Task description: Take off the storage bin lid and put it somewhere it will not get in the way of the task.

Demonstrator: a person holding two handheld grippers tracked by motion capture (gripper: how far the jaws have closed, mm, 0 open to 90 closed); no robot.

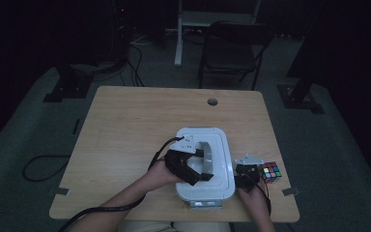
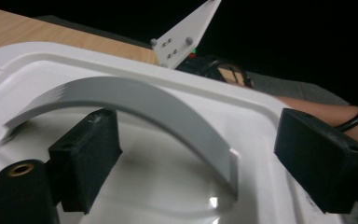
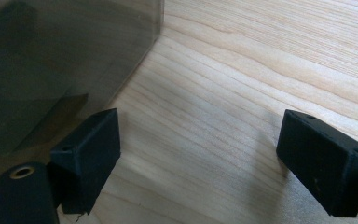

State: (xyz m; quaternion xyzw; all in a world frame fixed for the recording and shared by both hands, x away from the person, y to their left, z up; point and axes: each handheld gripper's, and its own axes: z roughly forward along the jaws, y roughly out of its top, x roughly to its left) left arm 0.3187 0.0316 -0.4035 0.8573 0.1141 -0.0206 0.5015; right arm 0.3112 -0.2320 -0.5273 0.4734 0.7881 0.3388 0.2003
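So the white lidded box [image 1: 206,191] sits at the near edge of my table [image 1: 125,125], rounded corners, long side running away from me. Its grey handle [image 2: 168,109] arches along that same line over the lid's hollow. My left gripper [image 1: 200,176] reaches in from the left above the lid, jaws spread either side of the handle, not pinching it. My right gripper [image 1: 249,170] rests just right of the box, jaws apart over bare wood.

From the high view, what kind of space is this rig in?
Probably a lab or recording studio, not a home: a lone wooden table on grey floor, black stands and loose cables around it, dark surroundings, a folding chair behind.
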